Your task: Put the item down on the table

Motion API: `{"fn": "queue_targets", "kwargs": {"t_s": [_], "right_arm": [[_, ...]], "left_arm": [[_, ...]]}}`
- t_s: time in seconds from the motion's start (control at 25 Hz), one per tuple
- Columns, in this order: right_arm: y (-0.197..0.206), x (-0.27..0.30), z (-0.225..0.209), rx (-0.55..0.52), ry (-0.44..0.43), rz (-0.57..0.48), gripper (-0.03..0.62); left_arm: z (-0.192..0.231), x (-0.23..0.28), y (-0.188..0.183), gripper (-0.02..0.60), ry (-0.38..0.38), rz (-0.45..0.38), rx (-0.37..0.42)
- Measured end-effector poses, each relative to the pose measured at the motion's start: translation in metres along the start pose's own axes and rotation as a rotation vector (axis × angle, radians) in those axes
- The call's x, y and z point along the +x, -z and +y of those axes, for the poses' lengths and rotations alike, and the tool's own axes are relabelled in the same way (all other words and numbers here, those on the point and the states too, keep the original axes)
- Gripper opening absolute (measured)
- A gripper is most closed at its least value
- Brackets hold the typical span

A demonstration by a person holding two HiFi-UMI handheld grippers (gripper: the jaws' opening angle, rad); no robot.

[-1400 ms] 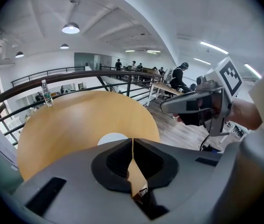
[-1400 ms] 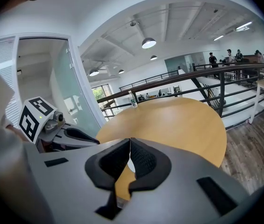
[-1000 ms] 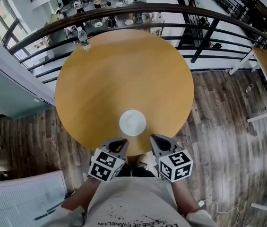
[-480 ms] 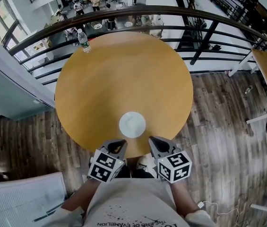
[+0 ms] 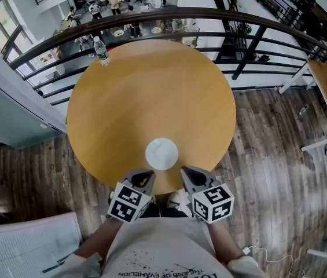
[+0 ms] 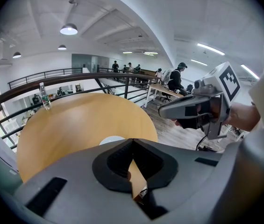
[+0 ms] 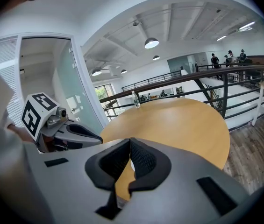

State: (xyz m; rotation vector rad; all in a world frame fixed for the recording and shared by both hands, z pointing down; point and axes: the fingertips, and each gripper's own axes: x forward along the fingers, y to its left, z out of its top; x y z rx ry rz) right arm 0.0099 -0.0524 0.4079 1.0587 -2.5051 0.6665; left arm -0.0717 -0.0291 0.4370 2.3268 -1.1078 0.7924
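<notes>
Plate (image 5: 162, 154): lies flat on worktop (image 5: 122, 97), close to its near edge; apparently already set down.
Handling: judged light, rigid, breakable; take by rim.
Left gripper (image 5: 144, 176): jaws pressed together, empty.
Right gripper (image 5: 188, 172): jaws likewise together, empty.

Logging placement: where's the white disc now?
Head view: the disc lies on the table close to its near edge, just ahead of the left gripper and right gripper, apart from both.
</notes>
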Motion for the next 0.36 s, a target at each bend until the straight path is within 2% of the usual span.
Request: {"fn": "queue_targets", "kwargs": {"t_s": [0.36], "right_arm": [[-0.0033,0.0046,0.0020,-0.005,-0.006,0.000,0.025]], "left_arm": [[0.0052,-0.0017,0.0008,0.023,-0.001,0.012,-0.003]]}}
